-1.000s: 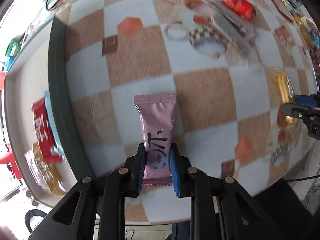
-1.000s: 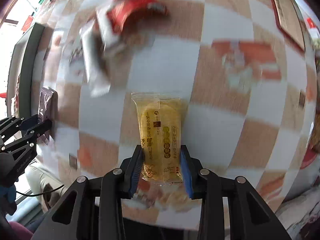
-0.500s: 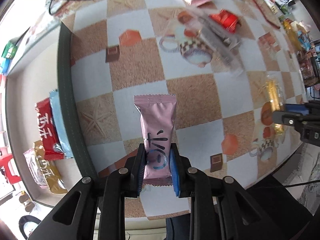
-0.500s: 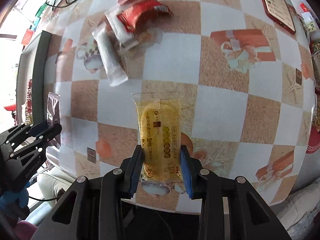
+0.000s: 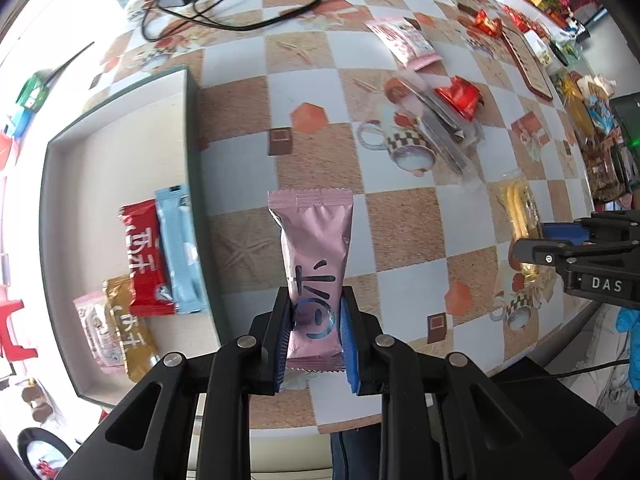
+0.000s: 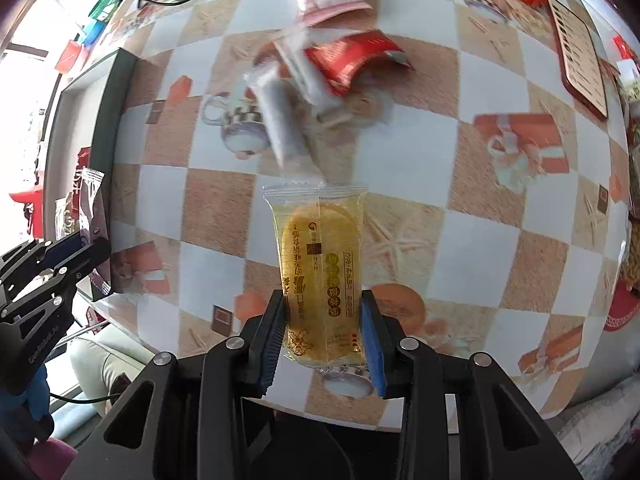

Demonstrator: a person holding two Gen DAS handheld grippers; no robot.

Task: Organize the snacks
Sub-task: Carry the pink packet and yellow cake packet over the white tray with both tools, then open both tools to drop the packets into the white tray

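My left gripper (image 5: pixel 314 320) is shut on a pink snack packet (image 5: pixel 314 248), held above the checkered tablecloth just right of a dark-rimmed box (image 5: pixel 192 128). Inside the box lie a red packet (image 5: pixel 144 260), a light blue packet (image 5: pixel 178 252), a gold packet (image 5: pixel 128 332) and a pale pink packet (image 5: pixel 94 332). My right gripper (image 6: pixel 325 326) is shut on a clear yellow cake packet (image 6: pixel 320 272), also off the table. The right gripper (image 5: pixel 560 240) shows at the left wrist view's right edge, and the left gripper (image 6: pixel 64 248) with the pink packet (image 6: pixel 91 204) at the right wrist view's left edge.
Loose snacks lie further back on the table: a red packet (image 6: pixel 352 60), white packets (image 6: pixel 276 116) and a pink-white packet (image 5: pixel 404 40). A black cable with an adapter (image 5: pixel 224 0) lies at the far end. A red-framed card (image 6: pixel 580 52) sits at the right. The table's near edge runs below both grippers.
Both grippers have risen with their packets, the left one more; the table looks farther away and more of the box and its packets shows.
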